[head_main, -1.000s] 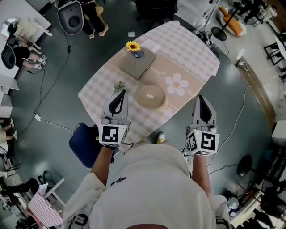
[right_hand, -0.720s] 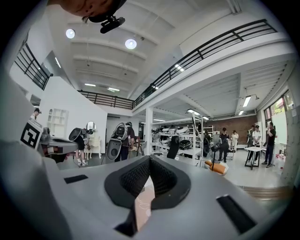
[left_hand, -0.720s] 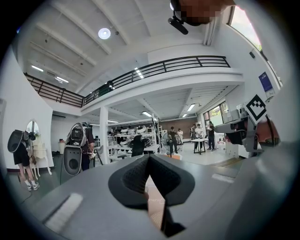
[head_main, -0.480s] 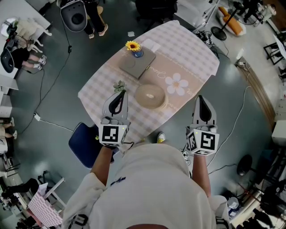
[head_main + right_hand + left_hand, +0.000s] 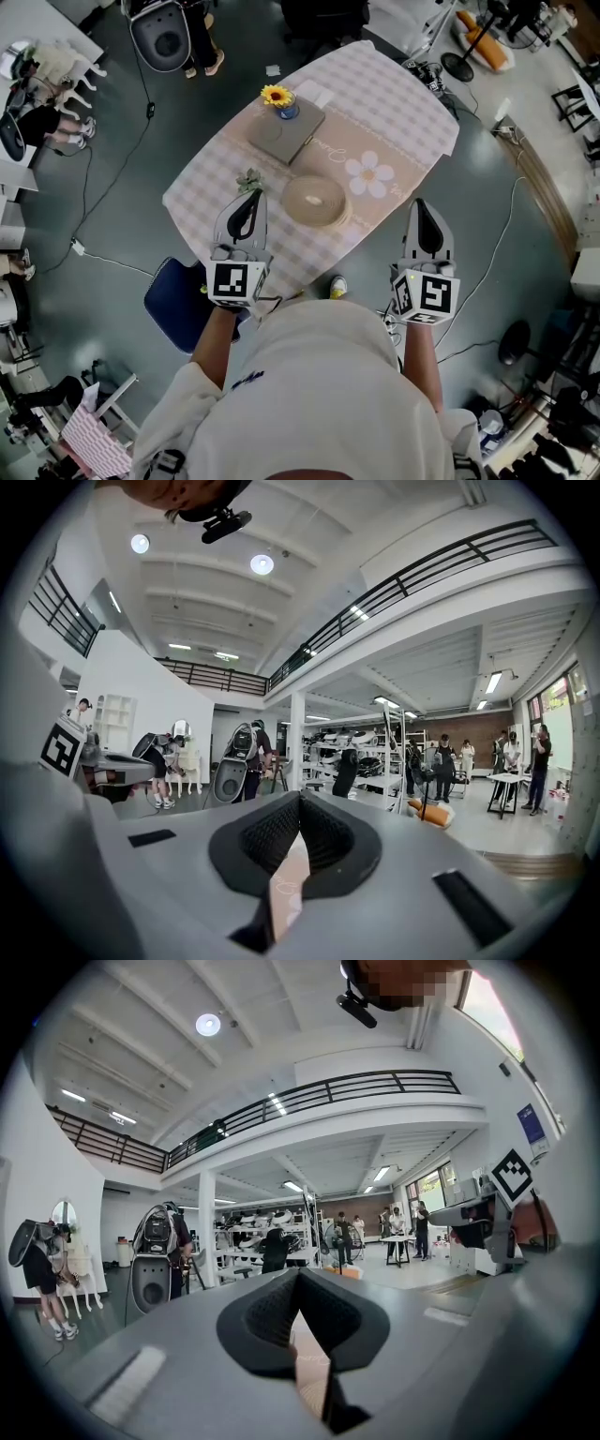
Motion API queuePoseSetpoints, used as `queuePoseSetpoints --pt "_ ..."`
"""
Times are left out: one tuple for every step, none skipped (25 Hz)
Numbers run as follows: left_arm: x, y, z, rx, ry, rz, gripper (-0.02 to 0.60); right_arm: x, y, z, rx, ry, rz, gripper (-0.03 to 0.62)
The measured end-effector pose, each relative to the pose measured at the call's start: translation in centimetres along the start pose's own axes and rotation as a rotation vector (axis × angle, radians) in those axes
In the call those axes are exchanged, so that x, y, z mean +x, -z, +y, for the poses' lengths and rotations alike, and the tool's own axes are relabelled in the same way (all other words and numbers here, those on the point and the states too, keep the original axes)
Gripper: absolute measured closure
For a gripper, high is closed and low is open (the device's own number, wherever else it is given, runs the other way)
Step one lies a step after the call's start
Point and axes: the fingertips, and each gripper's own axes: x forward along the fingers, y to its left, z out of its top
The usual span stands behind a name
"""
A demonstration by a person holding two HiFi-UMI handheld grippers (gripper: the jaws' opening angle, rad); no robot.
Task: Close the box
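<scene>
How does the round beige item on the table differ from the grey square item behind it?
The round beige item is circular; the grey square item is angular and flat. The beige one lies nearer the person; the grey one lies farther back. The grey one has a sunflower at its far corner; the beige one carries nothing. Both rest on the checked tablecloth.

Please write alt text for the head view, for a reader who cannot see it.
From above, a person holds the left gripper and the right gripper, both shut and empty, at the near side of a table with a checked cloth. On it sit a round beige container, a flat grey square item and a sunflower.
</scene>
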Motion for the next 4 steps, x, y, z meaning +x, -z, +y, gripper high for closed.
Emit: queuePoseSetpoints --pt "0.06 0.05 -0.02 0.0 0.001 0.001 0.58 -0.01 0.09 -0.03 0.003 0.002 0.002 0.591" --pt "0.11 0.11 -0.07 0.001 0.003 0.003 0.58 -0.04 0.23 -0.06 0.005 0.003 0.004 0.591" --pt "0.16 0.15 -0.14 0.001 0.005 0.004 0.58 -0.08 0.39 -0.09 0.008 0.004 0.007 0.591" --pt "0.21 0.2 -0.22 0.002 0.007 0.005 0.58 -0.13 0.56 -0.11 0.01 0.005 0.01 0.591"
